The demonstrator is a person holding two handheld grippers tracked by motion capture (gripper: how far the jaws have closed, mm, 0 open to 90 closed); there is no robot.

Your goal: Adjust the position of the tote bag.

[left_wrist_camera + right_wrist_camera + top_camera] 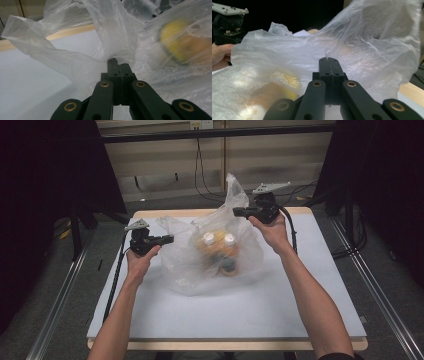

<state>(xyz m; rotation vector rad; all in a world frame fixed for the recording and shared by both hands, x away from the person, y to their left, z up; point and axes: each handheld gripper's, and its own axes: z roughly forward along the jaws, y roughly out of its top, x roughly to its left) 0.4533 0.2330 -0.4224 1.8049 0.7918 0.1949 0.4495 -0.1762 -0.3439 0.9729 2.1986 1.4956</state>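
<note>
A clear plastic bag (215, 250) sits in the middle of the white table top (225, 315). Inside it are orange-yellow items with two white caps (218, 239). My left gripper (171, 238) is shut on the bag's left edge, low near the table. My right gripper (236, 211) is shut on the bag's upper right edge, held higher. In the left gripper view the closed jaws pinch the plastic bag (82, 60), and a yellow item (180, 42) shows blurred through it. In the right gripper view the jaws press together on the plastic bag (352, 50).
Black cables (202, 175) hang at the back wall. Metal rails (55, 305) run along both sides of the table. Dark curtains stand left and right. The other gripper (228, 23) with its grey plate shows at the far left of the right gripper view.
</note>
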